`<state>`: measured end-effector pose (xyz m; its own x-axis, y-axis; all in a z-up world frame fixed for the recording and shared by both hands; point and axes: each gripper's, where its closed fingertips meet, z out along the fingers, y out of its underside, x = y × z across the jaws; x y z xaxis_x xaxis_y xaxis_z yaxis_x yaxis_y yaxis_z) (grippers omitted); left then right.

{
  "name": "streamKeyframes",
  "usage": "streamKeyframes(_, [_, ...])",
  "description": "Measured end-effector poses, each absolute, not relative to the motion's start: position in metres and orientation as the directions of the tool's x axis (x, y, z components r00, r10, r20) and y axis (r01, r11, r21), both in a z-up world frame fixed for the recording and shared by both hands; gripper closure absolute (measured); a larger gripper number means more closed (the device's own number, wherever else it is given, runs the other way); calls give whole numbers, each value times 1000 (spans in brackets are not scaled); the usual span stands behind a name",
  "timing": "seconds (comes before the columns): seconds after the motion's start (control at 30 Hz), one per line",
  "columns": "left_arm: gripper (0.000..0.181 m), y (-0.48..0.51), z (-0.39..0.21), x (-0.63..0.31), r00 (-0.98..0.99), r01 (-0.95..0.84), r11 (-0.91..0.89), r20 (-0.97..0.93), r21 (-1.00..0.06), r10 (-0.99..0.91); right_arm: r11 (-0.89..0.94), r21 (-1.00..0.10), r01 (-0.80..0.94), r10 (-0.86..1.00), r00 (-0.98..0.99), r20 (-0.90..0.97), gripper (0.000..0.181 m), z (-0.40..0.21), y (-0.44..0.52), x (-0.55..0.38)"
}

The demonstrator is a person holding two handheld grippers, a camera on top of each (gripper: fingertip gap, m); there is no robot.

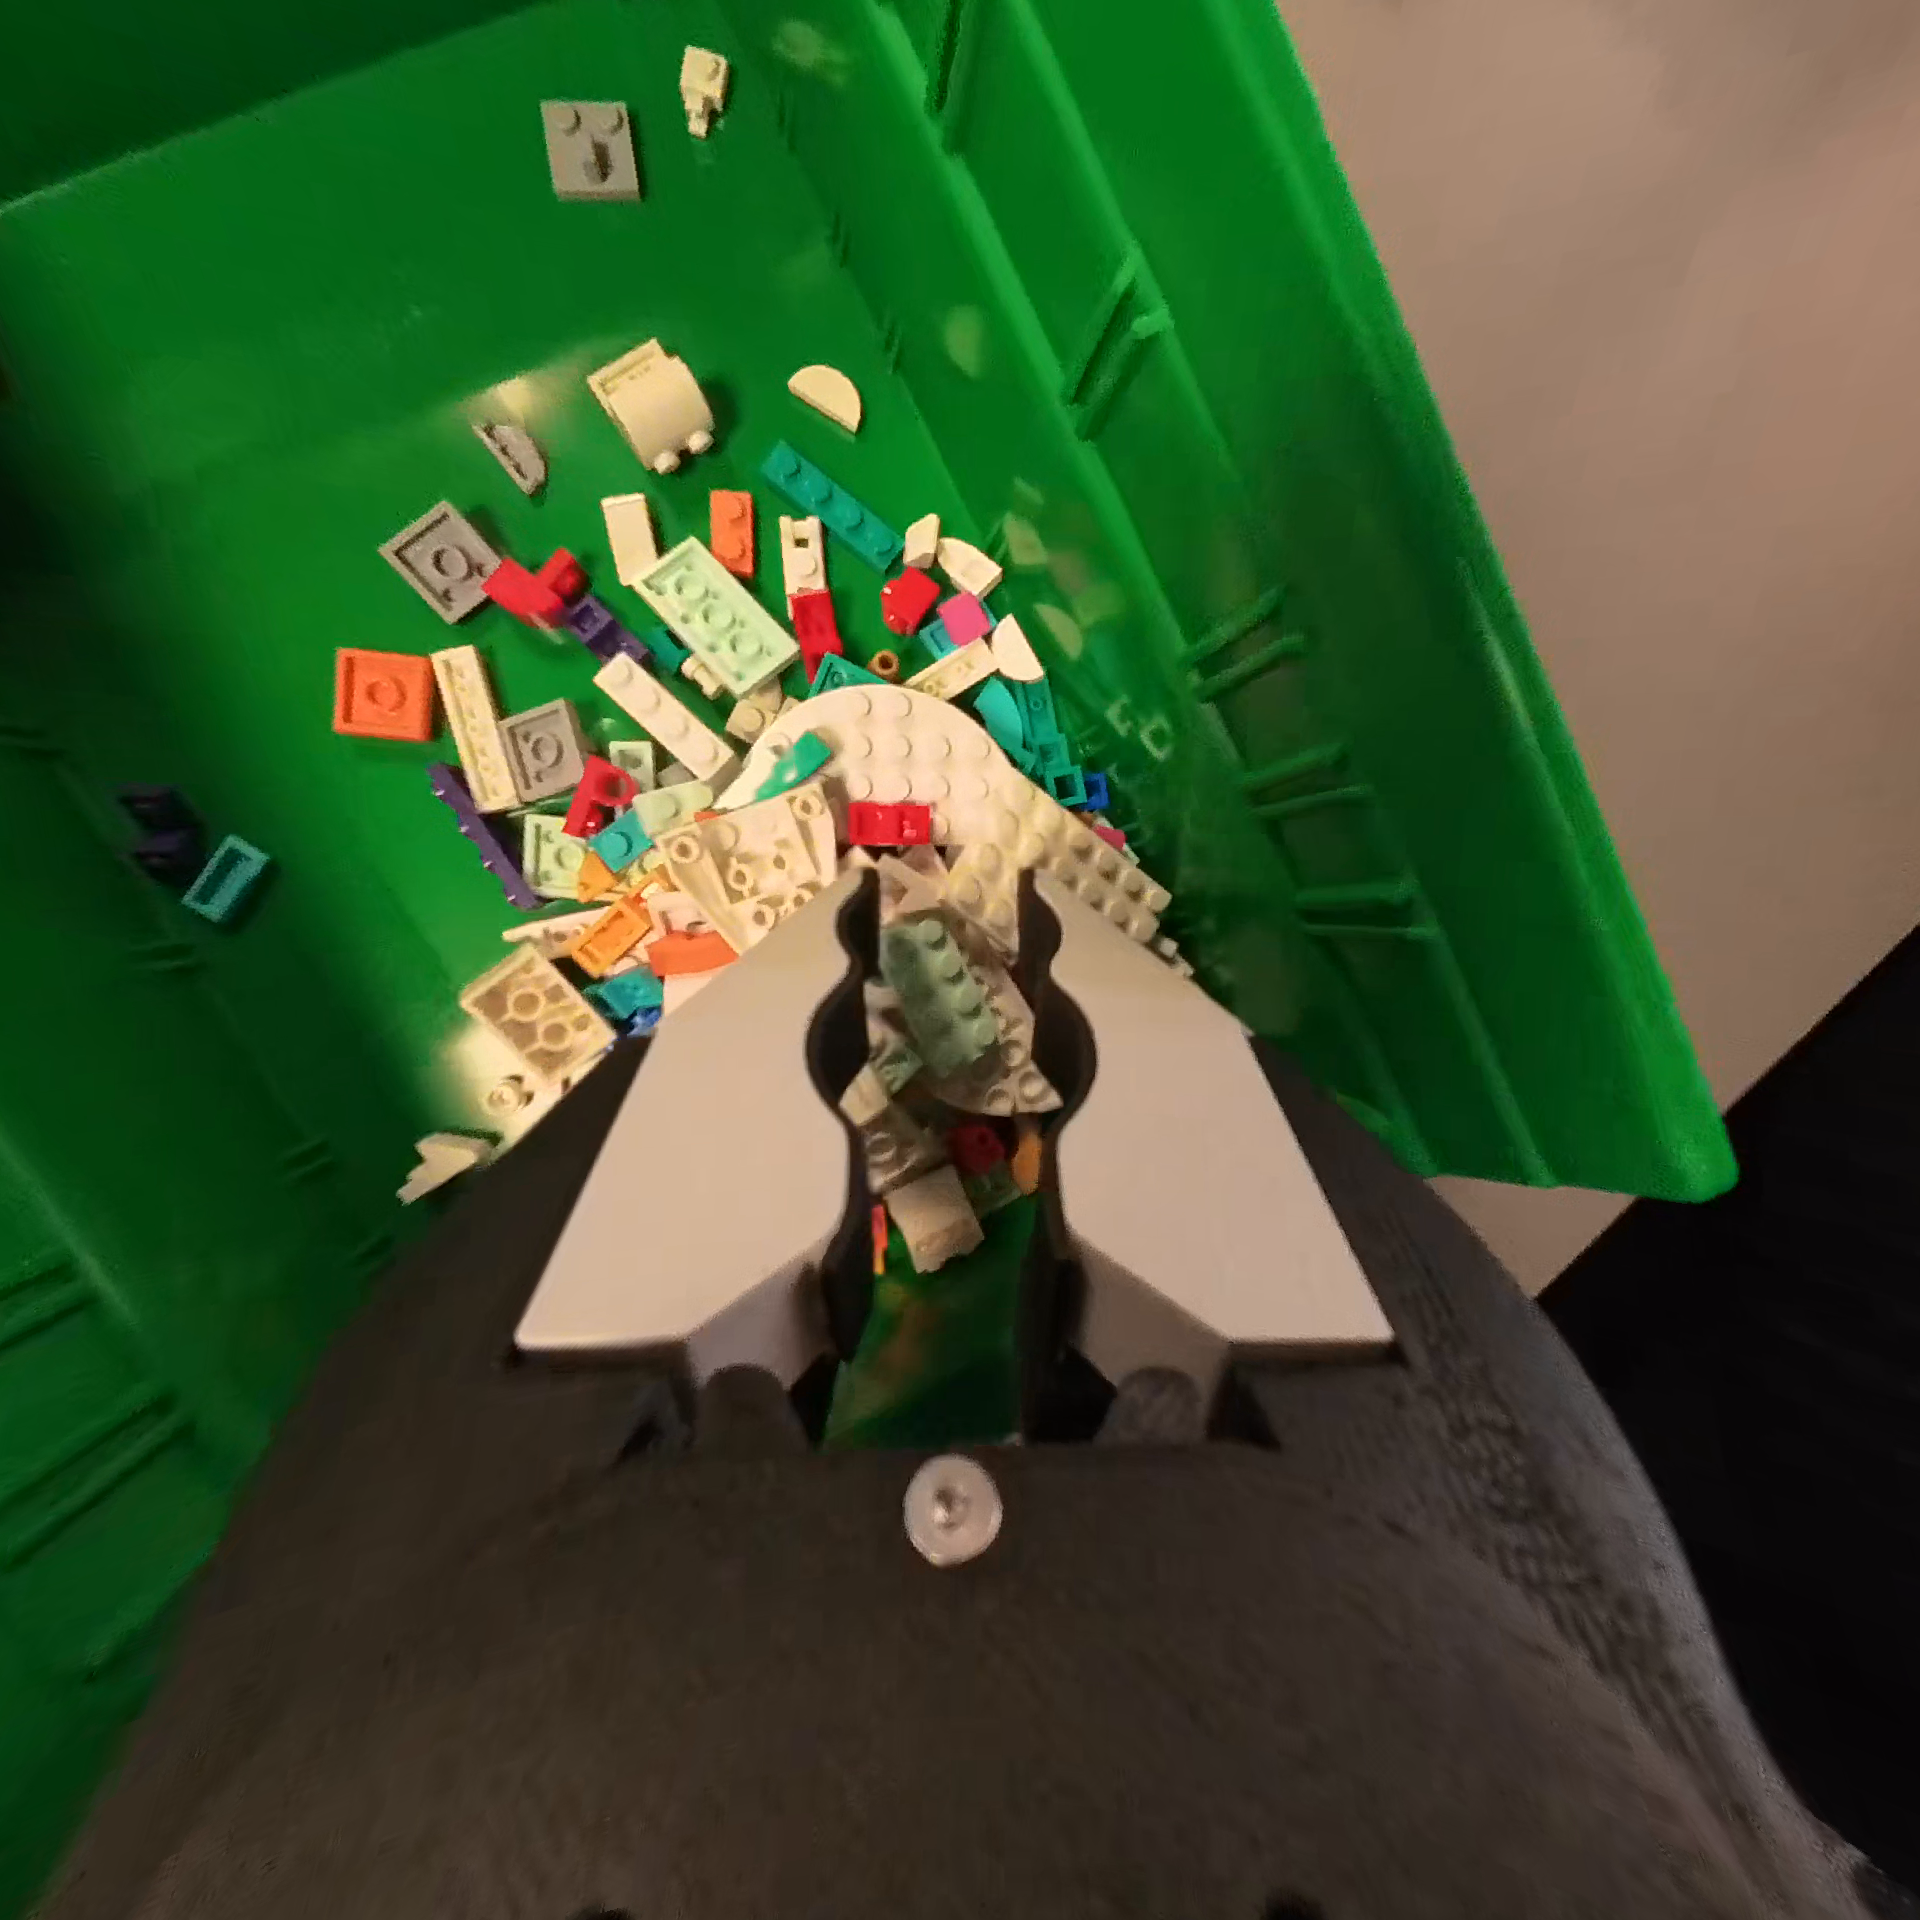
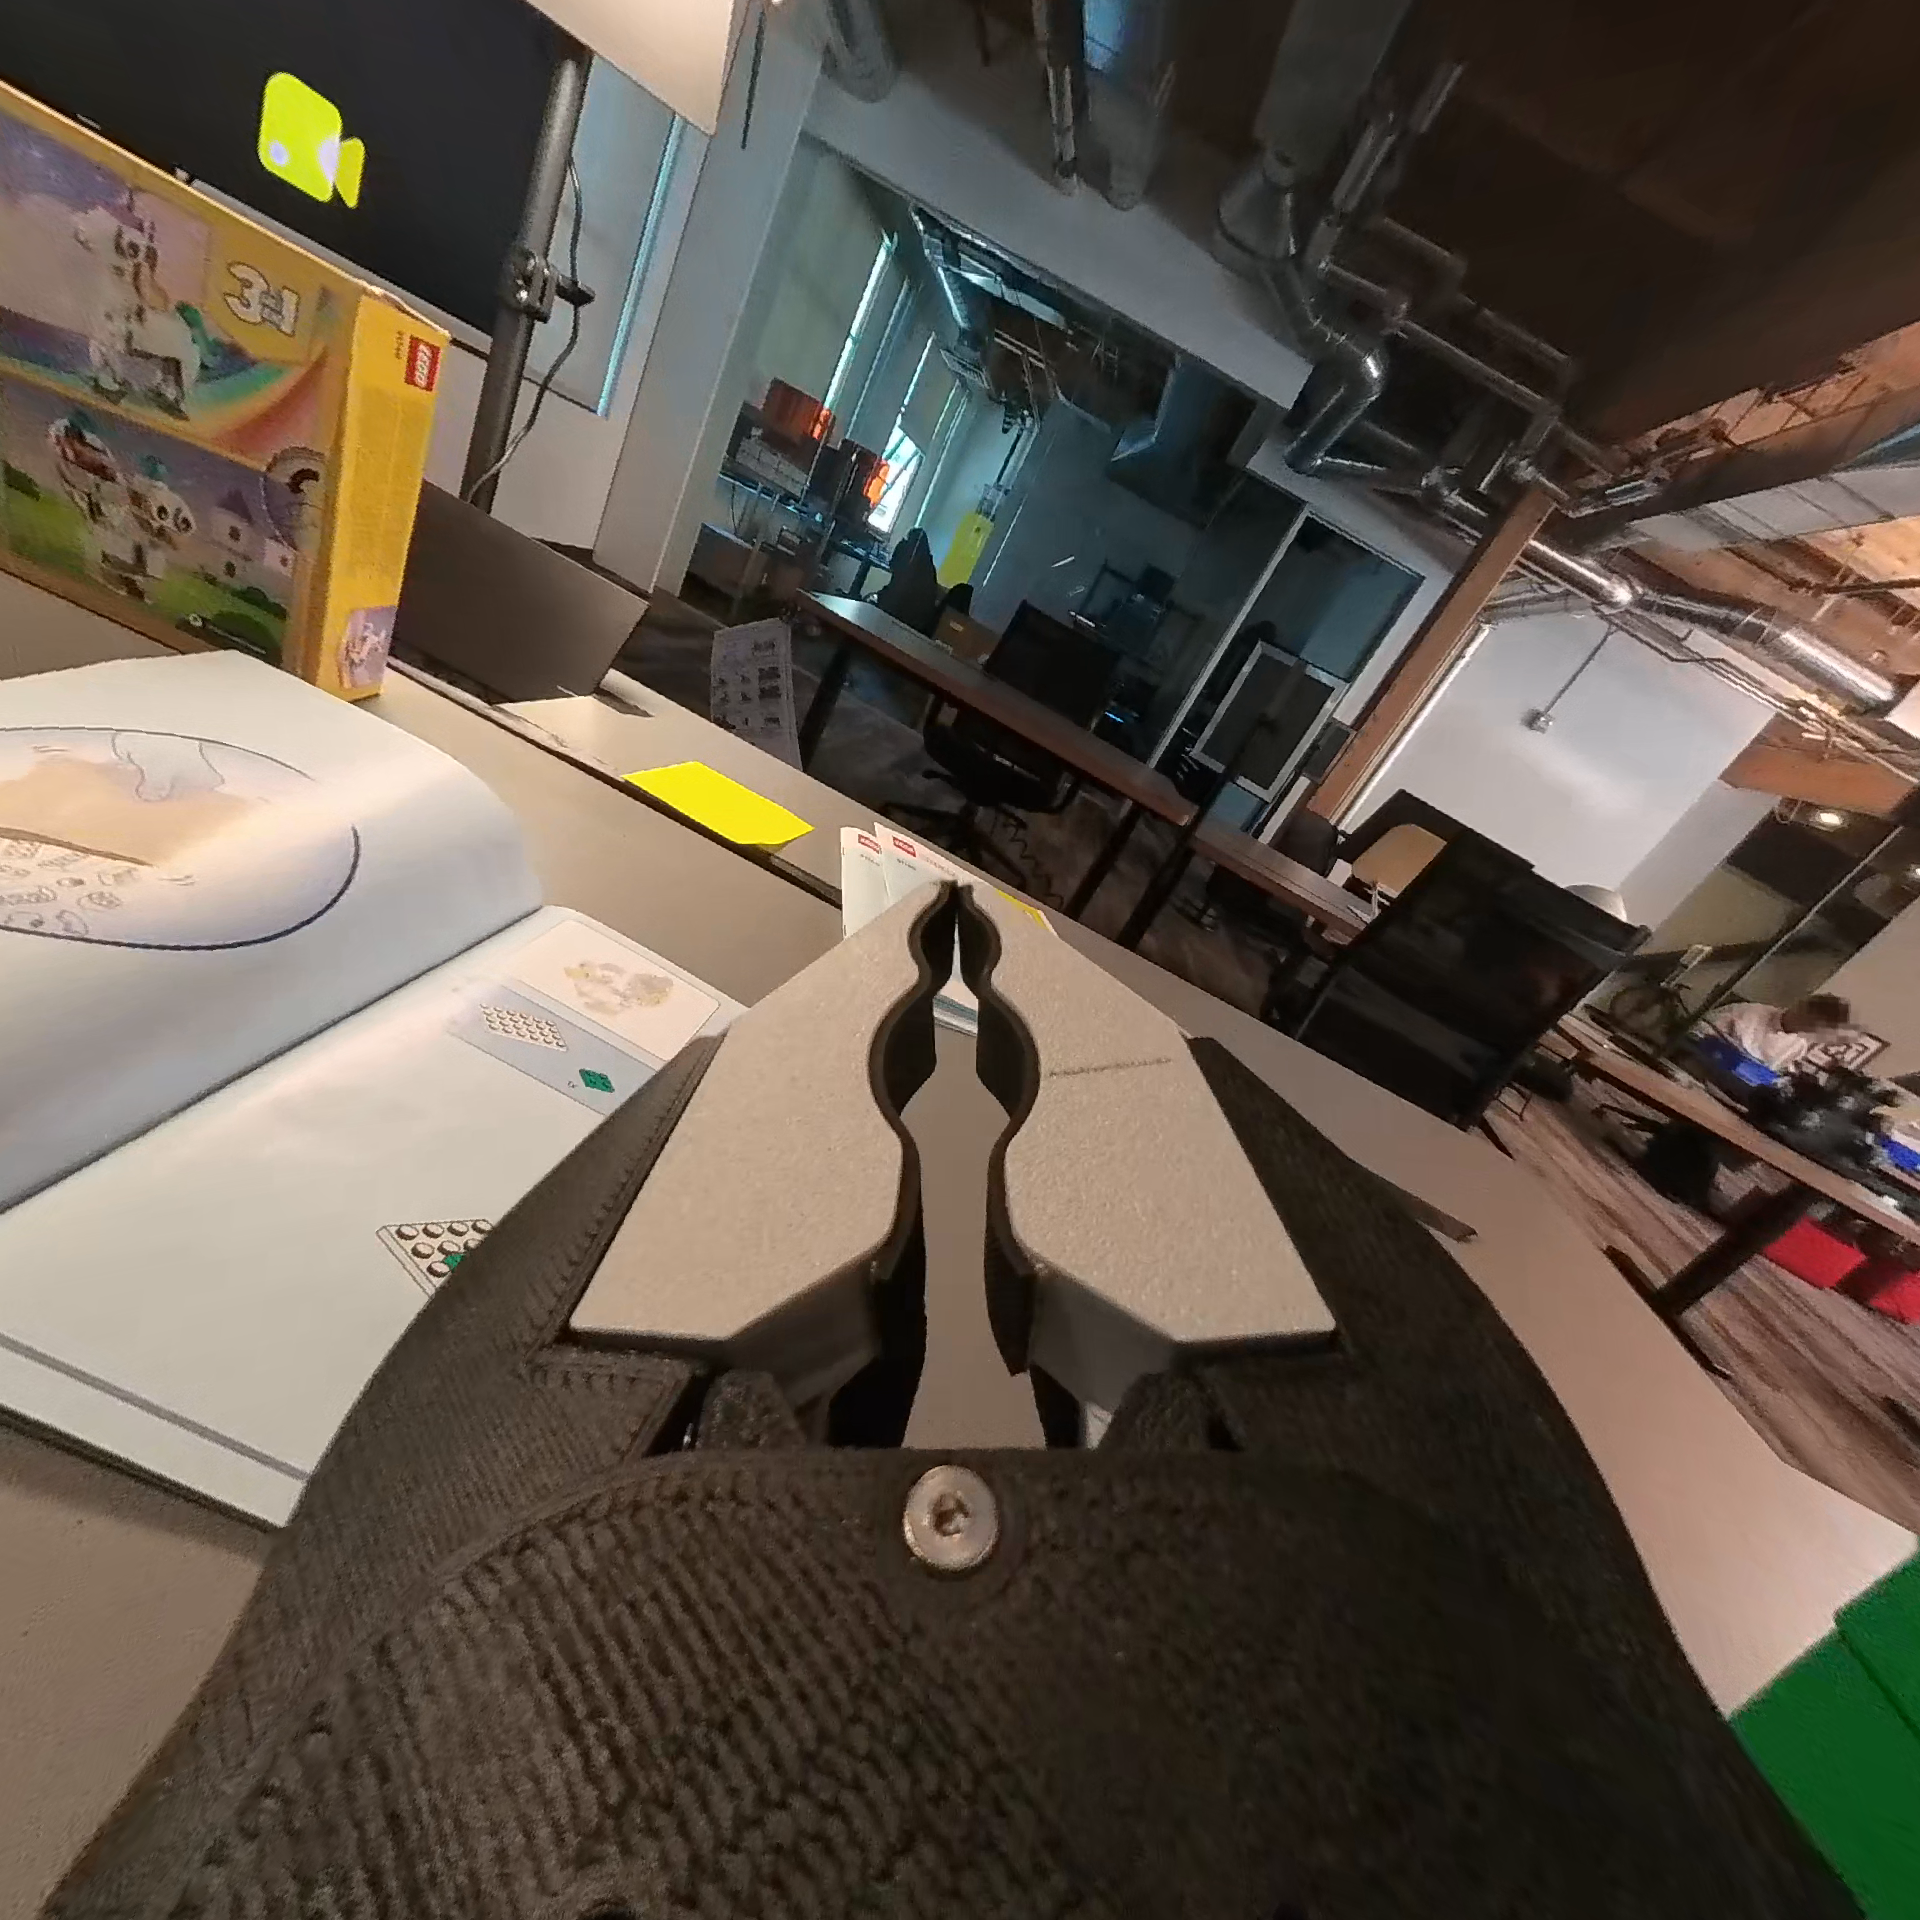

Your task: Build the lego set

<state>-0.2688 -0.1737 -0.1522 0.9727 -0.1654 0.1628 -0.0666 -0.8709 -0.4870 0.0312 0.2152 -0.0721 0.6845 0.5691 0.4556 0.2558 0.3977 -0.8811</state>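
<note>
Lego pieces (image 1: 727, 727) crowd the green bin (image 1: 260, 416), left gripper (image 1: 945, 883) spread above them hunting 1, right gripper (image 2: 956, 914) pressed together, idle by the booklet (image 2: 260, 1195).

Grey-fingered black claw (image 2: 956, 914), silver screw (image 2: 951, 1524)
</note>
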Motion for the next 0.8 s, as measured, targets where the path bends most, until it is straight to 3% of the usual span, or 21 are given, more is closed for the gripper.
streamKeyframes(0.3, [155,-180,-166,-253,935,-83,-908,282,-411,-213,387,-889,246,553,709,437,181,-70,217,36])
streamKeyframes(0.37, [169,-178,-155,-245,913,-64,-887,331,-458,-237,384,-891,244,553,712,433,181,-70,217,37])
streamKeyframes(0.6, [169,-172,-124,-270,934,68,-804,322,-591,-158,382,-899,213,567,714,411,181,-68,216,38])
streamKeyframes(0.8, [169,-165,-74,-281,933,188,-623,335,-760,-128,385,-904,187,588,705,397,181,-66,213,36])
